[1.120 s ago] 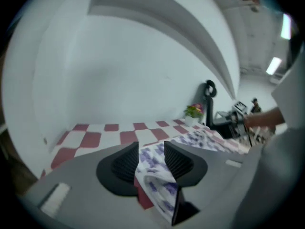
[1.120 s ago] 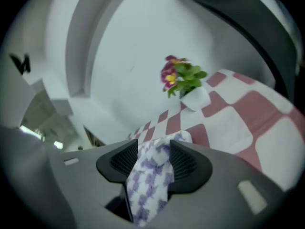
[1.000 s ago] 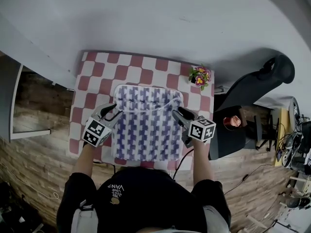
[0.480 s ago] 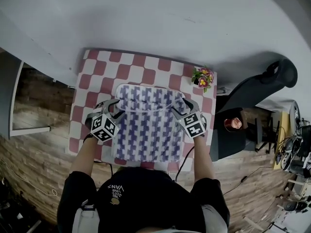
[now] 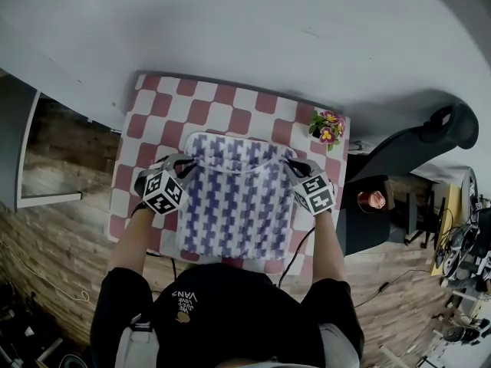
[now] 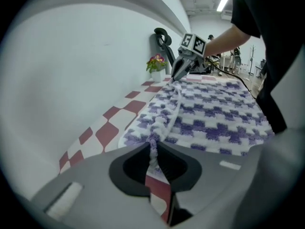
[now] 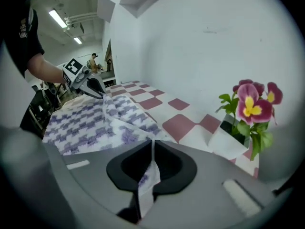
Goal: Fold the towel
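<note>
A purple-and-white patterned towel (image 5: 238, 202) lies flat on the red-and-white checked table (image 5: 153, 102). My left gripper (image 5: 187, 165) is at the towel's far left corner. Its jaws have just been closing and now pinch a ridge of the towel's edge (image 6: 153, 144). My right gripper (image 5: 291, 166) is at the far right corner. Its jaws have also just been closing and now hold a fold of the towel's edge (image 7: 151, 149). In each gripper view the other gripper shows across the towel (image 6: 185, 67) (image 7: 86, 84), with a raised strip of cloth stretched between them.
A small pot of pink and yellow flowers (image 5: 327, 126) (image 7: 251, 109) stands at the table's far right corner, close to my right gripper. A white wall (image 5: 253, 29) backs the table. A black chair (image 5: 414, 136) and a red cup (image 5: 372, 199) are off to the right.
Both grippers moved from the towel's side edges up to its far corners. Their jaws, open before, have shut on the towel's edge.
</note>
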Tool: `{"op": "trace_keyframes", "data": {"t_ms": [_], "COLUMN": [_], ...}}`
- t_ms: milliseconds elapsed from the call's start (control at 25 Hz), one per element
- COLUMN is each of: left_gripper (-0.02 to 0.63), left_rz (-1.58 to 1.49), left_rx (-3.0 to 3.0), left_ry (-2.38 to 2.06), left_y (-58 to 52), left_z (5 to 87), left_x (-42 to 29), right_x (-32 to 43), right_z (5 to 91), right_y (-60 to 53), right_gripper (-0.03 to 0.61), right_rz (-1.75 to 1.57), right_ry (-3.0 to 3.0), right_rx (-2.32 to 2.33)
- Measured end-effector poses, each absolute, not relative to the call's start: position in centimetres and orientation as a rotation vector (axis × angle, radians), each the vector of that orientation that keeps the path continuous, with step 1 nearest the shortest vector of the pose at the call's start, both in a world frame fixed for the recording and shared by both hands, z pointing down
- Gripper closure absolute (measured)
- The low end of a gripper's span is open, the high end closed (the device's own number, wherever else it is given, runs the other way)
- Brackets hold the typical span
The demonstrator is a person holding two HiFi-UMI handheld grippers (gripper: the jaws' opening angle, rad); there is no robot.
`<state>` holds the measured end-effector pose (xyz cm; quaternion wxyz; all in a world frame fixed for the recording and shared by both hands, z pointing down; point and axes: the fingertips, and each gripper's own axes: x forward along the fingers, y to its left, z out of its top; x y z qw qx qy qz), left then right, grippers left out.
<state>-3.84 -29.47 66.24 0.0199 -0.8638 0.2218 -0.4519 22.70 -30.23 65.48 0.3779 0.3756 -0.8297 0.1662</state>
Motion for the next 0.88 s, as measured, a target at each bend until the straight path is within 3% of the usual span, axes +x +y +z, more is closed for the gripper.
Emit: {"op": "trace_keyframes", "data": {"t_ms": [560,720,880], "left_gripper": [0.566,0.495,0.488], "left_rz": [-1.32,-1.172,-1.067], "left_rx": [-3.058,-3.076,-3.025], "left_ry": [1.247,1.561,1.78], "left_y": [-35.2,-37.1,-38.4], "left_z": [67.6,67.4,66.7], "left_x": [-4.2,-5.4,-7.4], "right_x": [25.9,26.1,27.5], "right_z": [66.7,67.5,67.2], "right_y": [-33.1,-33.5,-33.7], "right_gripper": [0.555,0.549,0.443], "right_rz": [0.553,0.593,0.613], "right_ry": [-2.002,-1.94,-1.883], "right_rx": [1.261,1.322,1.447]}}
